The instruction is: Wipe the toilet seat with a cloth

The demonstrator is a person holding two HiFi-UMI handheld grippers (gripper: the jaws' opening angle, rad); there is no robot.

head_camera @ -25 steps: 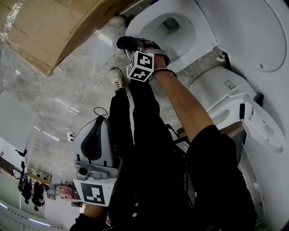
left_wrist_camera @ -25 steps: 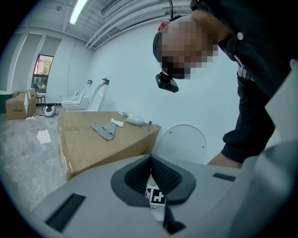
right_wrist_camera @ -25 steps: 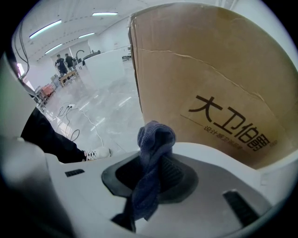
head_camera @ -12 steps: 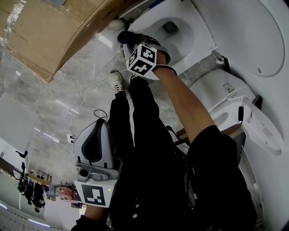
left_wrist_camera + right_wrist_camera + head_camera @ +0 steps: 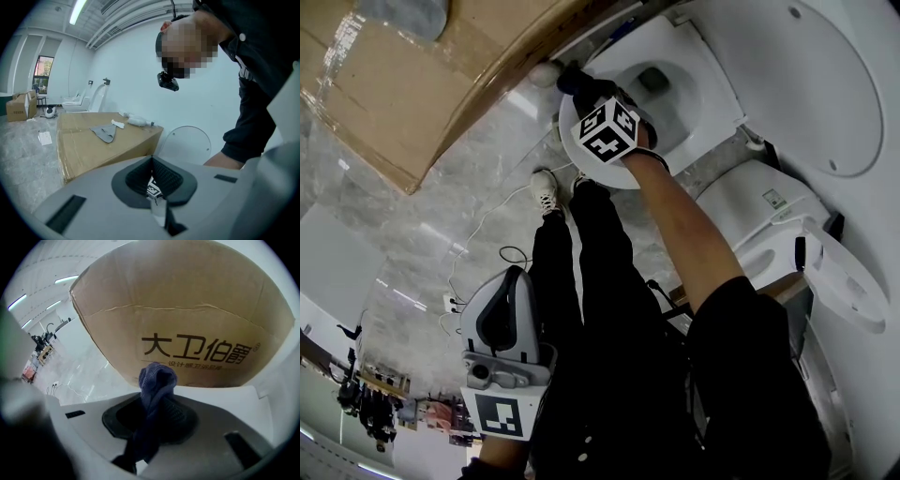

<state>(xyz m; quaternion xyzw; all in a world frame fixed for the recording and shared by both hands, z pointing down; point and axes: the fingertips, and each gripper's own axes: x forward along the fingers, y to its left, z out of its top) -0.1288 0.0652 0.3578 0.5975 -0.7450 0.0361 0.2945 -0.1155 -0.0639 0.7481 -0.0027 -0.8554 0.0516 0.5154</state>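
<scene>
Reaching out over the toilet (image 5: 727,70), the person's right arm holds the right gripper (image 5: 578,86) at the rim of the toilet seat (image 5: 710,105), on the side that faces the cardboard box (image 5: 441,75). Its jaws are clamped tight on a dark blue cloth (image 5: 570,79). In the right gripper view the cloth (image 5: 157,380) stands bunched up between the pads and a twisted tail of it hangs down from the right gripper (image 5: 157,414), with the printed side of the box (image 5: 187,310) just beyond. Whether the cloth presses on the seat cannot be told from any view.

The left gripper (image 5: 508,277) is well away from the toilet, held low beside the person's leg above the marble floor (image 5: 431,216). In its own view the left gripper (image 5: 153,180) has its jaws drawn together with nothing between them.

The toilet's lid (image 5: 825,84) stands raised behind the bowl. A grey rag (image 5: 104,132) lies on top of the box. A thin white cable (image 5: 487,211) trails over the floor on the near side of the toilet, close to the person's shoe (image 5: 546,187). A second toilet (image 5: 750,206) stands beside the first, on the side away from the box.
</scene>
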